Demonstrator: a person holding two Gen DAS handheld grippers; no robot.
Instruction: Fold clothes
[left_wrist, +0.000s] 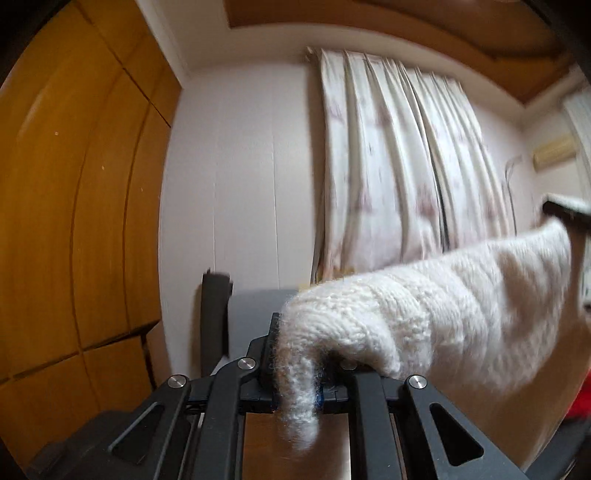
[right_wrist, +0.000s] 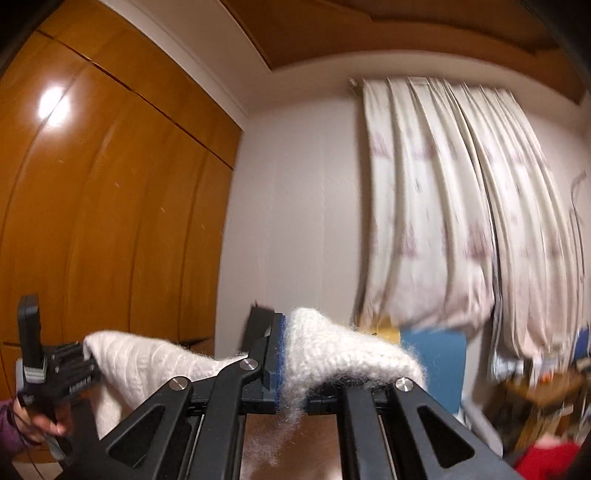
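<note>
Nearest the left wrist camera, the left tool (left_wrist: 295, 365) is clamped on a corner of a white knitted garment (left_wrist: 443, 325), a fuzzy tuft of wool hanging down between its closed fingers. The garment is thick, coarse-stitched and hairy at the edges; it rises in a taut band to the far right, where the right tool (left_wrist: 565, 208) is seen only as a blurred dark shape at the fabric's upper end. In the right wrist view, the right tool (right_wrist: 291, 369) is likewise closed on the garment (right_wrist: 332, 350), wool pressed against a blue pad on its left finger and loose fibres trailing below. From there the knit stretches left to the left tool (right_wrist: 79, 369), held up in the person's hand (right_wrist: 40, 421). The garment is thus held in the air between both tools, clear of any surface. Behind stand a wooden wardrobe (right_wrist: 92, 203), a white wall (right_wrist: 295, 203) and pale patterned curtains (right_wrist: 461, 221).
</note>
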